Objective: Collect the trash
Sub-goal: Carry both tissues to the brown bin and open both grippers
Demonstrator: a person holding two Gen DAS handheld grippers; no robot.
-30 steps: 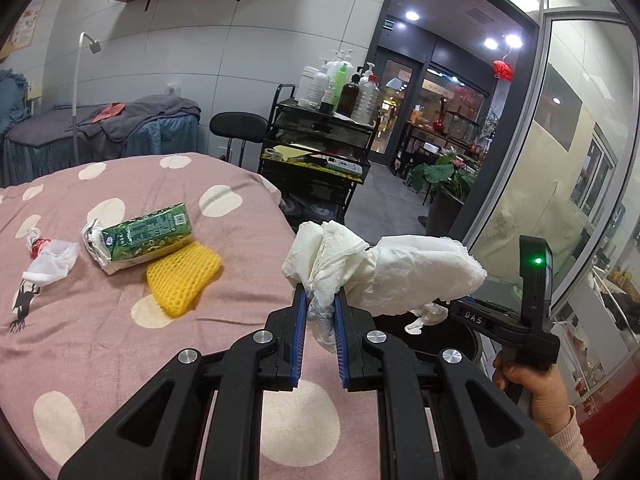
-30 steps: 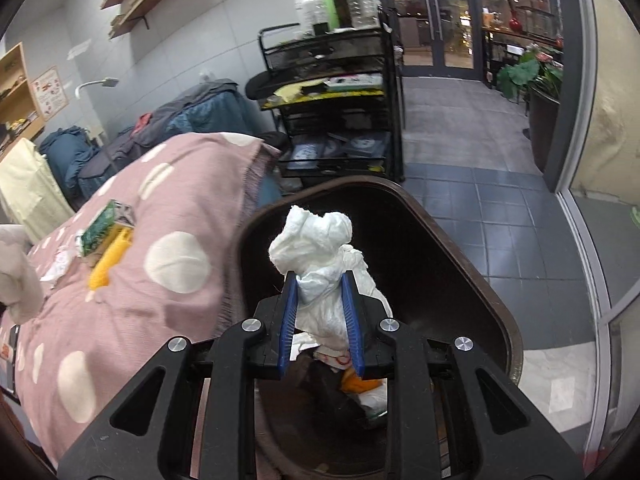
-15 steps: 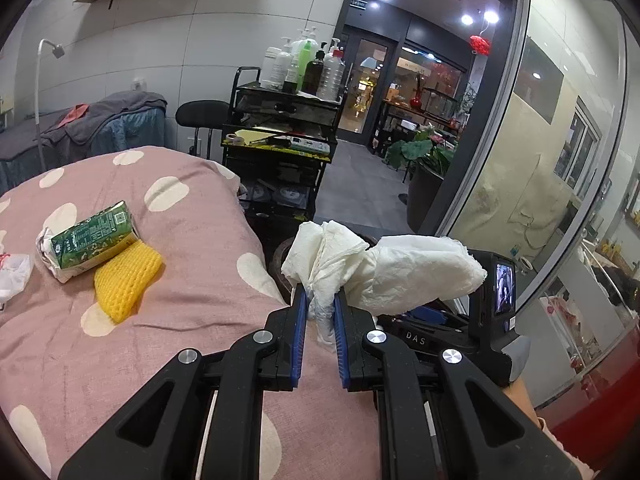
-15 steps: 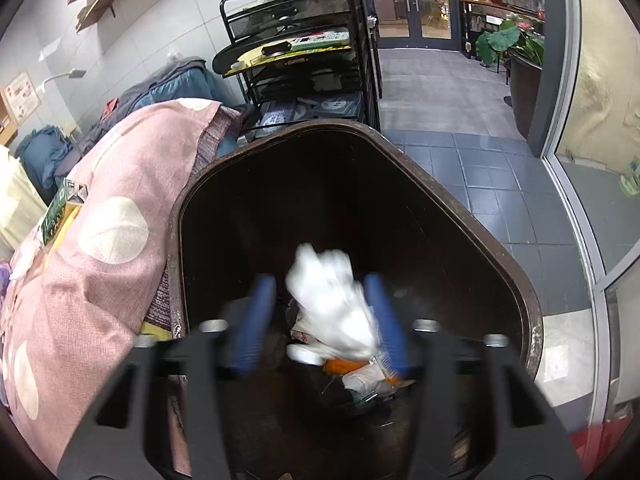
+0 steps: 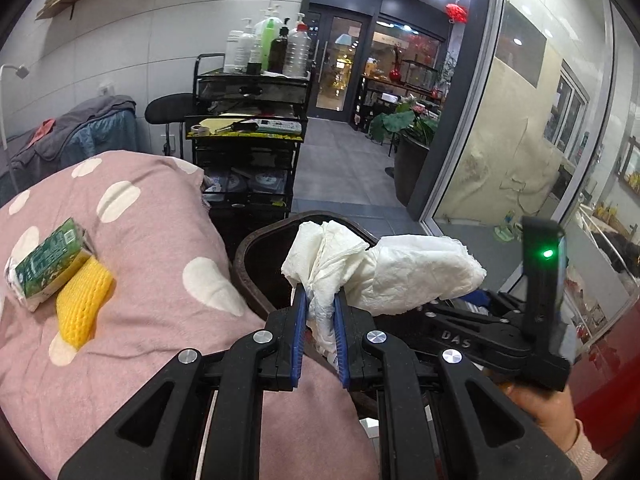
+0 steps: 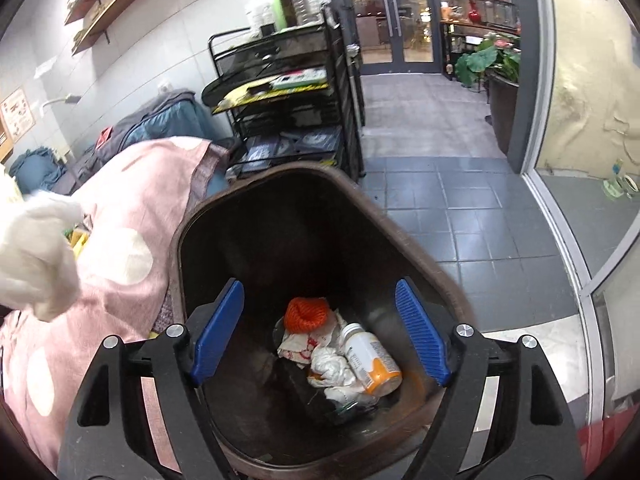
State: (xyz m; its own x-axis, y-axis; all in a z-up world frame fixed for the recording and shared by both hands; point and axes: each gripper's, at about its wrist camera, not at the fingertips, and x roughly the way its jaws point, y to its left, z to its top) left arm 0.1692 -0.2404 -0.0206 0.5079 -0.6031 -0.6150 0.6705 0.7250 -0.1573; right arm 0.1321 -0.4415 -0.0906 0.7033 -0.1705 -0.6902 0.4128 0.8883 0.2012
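Observation:
My left gripper is shut on a crumpled white paper towel, held at the bed's edge beside the brown trash bin. The towel also shows at the left of the right wrist view. My right gripper is open and empty above the bin. Inside the bin lie a white paper wad, an orange ball of netting and a small bottle. On the pink spotted bed lie a green packet and a yellow foam net.
A black wire cart with bottles on top stands behind the bin. Grey tiled floor runs to a glass door. A glass wall and potted plant are at the right. The right gripper's body sits close beside my left one.
My right gripper opened and let its white wad fall into the bin. My left gripper moved toward the bin with the paper towel still held.

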